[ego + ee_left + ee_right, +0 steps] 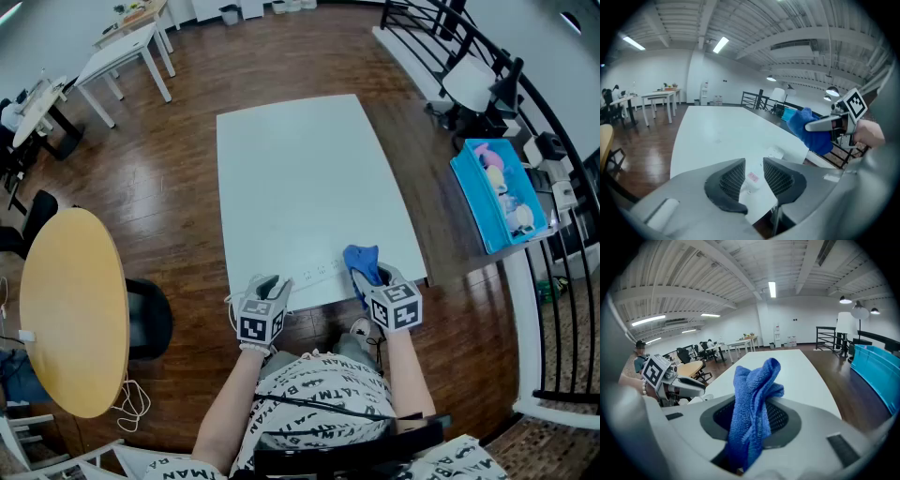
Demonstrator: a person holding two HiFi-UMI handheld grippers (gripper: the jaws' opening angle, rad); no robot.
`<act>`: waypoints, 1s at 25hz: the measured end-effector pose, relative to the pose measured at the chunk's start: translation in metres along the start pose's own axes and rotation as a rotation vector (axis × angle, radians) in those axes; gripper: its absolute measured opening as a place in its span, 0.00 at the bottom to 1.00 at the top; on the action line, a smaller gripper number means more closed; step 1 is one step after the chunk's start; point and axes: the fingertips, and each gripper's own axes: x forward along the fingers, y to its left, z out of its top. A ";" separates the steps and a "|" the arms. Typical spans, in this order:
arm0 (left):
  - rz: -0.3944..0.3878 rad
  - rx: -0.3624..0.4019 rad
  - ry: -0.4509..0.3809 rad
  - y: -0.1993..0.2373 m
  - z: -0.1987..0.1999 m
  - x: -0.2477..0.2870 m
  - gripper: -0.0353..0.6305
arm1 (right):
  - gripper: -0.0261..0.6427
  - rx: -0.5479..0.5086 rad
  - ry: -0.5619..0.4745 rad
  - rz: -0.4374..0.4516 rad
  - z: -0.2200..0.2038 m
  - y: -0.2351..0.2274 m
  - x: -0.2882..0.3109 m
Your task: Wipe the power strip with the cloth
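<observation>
a white table [300, 178] stands on dark wood flooring, with the person at its near short edge. the white power strip [317, 275] lies flat on the table close to that near edge, running left to right between the two grippers. the left gripper [267, 286] hovers at the near edge by the strip's left end, pointing forward and down. its jaws stand a narrow way apart. in the left gripper view the strip's end with a small red switch shows through the gap, and the pads do not press on it. the right gripper [377, 279] is over the strip's right end, its jaws clamped on the blue cloth [752, 413]. the cloth sticks up bunched from between the pads and hangs forward above the table. a round yellow table [70, 309] stands well off to the left, and a blue bin [492, 192] to the right.
</observation>
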 end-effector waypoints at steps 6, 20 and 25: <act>-0.105 0.279 0.081 -0.011 -0.014 0.024 0.43 | 0.24 0.063 -0.029 -0.037 -0.006 -0.008 -0.006; -0.234 0.556 0.227 -0.010 -0.046 0.070 0.56 | 0.24 0.115 -0.020 -0.098 -0.016 -0.020 -0.023; -0.271 0.565 0.264 -0.012 -0.058 0.074 0.55 | 0.24 0.119 -0.017 -0.109 -0.015 -0.022 -0.022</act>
